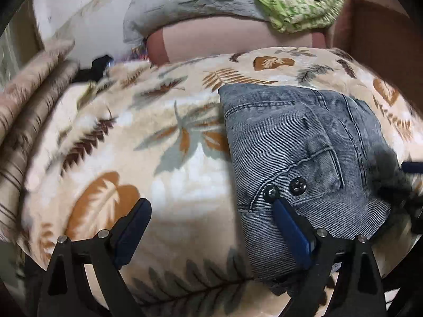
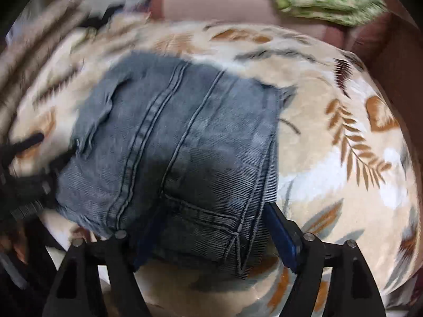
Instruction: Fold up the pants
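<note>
The folded grey-blue jeans (image 1: 290, 142) lie on a cream blanket with leaf prints (image 1: 158, 137), back pocket and two rivets facing up. My left gripper (image 1: 208, 208) is open wide; its right finger (image 1: 285, 219) rests over the jeans' near left edge and its left finger sits over bare blanket. In the right wrist view the jeans (image 2: 179, 132) fill the middle. My right gripper (image 2: 211, 222) stands open around their near corner, with the right finger (image 2: 280, 232) beside the seam edge and the left finger mostly hidden under denim. The left gripper (image 2: 26, 145) shows as a dark blur at the jeans' left.
A green patterned cloth (image 1: 293, 2) and a grey crumpled fabric (image 1: 185, 8) lie on a pink cushion (image 1: 224, 39) behind the blanket. Striped beige bedding (image 1: 29, 100) is piled at the left, with a small black object (image 1: 100, 63) beside it.
</note>
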`<state>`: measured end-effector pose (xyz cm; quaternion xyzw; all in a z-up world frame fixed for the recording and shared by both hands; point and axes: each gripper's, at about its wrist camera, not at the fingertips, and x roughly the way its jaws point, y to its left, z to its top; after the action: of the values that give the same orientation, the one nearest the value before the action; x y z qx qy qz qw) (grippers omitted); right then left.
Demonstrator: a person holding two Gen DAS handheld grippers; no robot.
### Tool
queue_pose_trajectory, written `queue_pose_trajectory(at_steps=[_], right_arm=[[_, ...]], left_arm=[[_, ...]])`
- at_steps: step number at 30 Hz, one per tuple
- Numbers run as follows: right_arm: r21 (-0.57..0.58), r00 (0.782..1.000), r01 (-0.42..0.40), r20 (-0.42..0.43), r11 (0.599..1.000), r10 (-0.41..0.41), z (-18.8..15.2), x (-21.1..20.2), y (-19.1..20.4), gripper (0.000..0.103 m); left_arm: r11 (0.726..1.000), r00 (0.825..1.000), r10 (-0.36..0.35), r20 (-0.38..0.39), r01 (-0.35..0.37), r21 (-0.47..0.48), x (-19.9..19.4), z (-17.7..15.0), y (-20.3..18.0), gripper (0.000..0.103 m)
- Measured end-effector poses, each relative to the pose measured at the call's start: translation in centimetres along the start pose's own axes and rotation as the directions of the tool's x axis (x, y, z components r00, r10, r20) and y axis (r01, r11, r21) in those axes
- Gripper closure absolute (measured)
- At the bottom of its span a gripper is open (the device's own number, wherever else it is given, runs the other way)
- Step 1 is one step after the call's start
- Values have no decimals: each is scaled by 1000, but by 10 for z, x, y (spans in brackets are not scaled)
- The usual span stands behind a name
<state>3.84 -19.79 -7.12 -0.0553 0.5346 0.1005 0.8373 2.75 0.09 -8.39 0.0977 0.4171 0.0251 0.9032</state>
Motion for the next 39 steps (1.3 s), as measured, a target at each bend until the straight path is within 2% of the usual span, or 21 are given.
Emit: queue_pose_trajectory(at_steps=[2,5,6,7,9,11,12,13,15,17,18,20,22,23,24,25,26,30,34,36,39], right_arm=[[7,1000,14,-1,1000,-14,8,-12,-3,23],[-30,994,30,107,999,-26,22,-44,3,22],[-40,992,39,118,998,-34,24,-44,6,22],[-67,994,58,99,996,-51,23,-38,10,21],[-183,990,108,-75,977,-123,11,5,19,21],[-142,994,85,-58,986,-94,12,-1,10,19],[-153,991,87,-88,984,-101,18,-6,9,19],[-163,990,107,-74,981,-120,27,-15,9,19],[-157,993,117,-13,981,-120,47,-35,10,19],[-140,993,113,45,984,-108,72,-47,10,18],[-130,990,126,79,983,-116,87,-48,11,18],[-116,987,140,96,983,-129,110,-31,11,18],[-90,985,170,54,981,-165,123,6,1,18],[-99,976,217,-8,971,-219,123,36,-7,17],[-96,974,205,-74,974,-212,117,54,-11,11],[-42,980,161,-110,986,-165,114,70,-20,9],[5,985,148,-85,989,-147,111,63,-25,9],[-34,982,187,-19,982,-187,99,31,-18,9],[-34,983,173,75,984,-170,73,-10,-6,8],[-67,981,182,80,981,-176,60,-7,0,7],[-173,973,229,16,958,-230,34,18,12,7]], left_arm=[[999,1000,-27,-9,26,-34,3,1,5,10],[992,996,-84,-28,81,-94,9,1,15,10],[992,996,-90,-27,87,-94,9,1,16,10],[992,996,-91,-24,88,-89,7,-1,14,10],[989,992,-122,-11,121,-89,1,0,16,10],[975,985,-156,74,166,-150,-16,2,29,10],[963,978,-164,126,186,-196,-25,4,38,10],[954,974,-175,142,203,-220,-26,7,44,10],[950,973,-206,102,224,-217,-17,9,42,10],[969,979,-204,-18,199,-149,6,2,23,10],[973,979,-201,-41,195,-126,11,-2,17,10],[972,979,-201,-13,198,-130,9,-2,18,10],[962,973,-229,-25,223,-159,13,0,22,10],[955,968,-248,-28,239,-177,15,-1,23,10],[949,965,-260,-34,248,-196,18,-2,25,10],[944,962,-270,-34,258,-204,19,-2,27,10],[943,961,-273,-32,261,-204,19,-3,27,10],[947,965,-261,-29,250,-203,18,-2,25,10],[949,967,-252,-25,242,-203,17,-3,25,10],[950,969,-247,-23,238,-203,16,-4,25,10],[953,971,-239,-20,230,-198,14,-5,23,10]])
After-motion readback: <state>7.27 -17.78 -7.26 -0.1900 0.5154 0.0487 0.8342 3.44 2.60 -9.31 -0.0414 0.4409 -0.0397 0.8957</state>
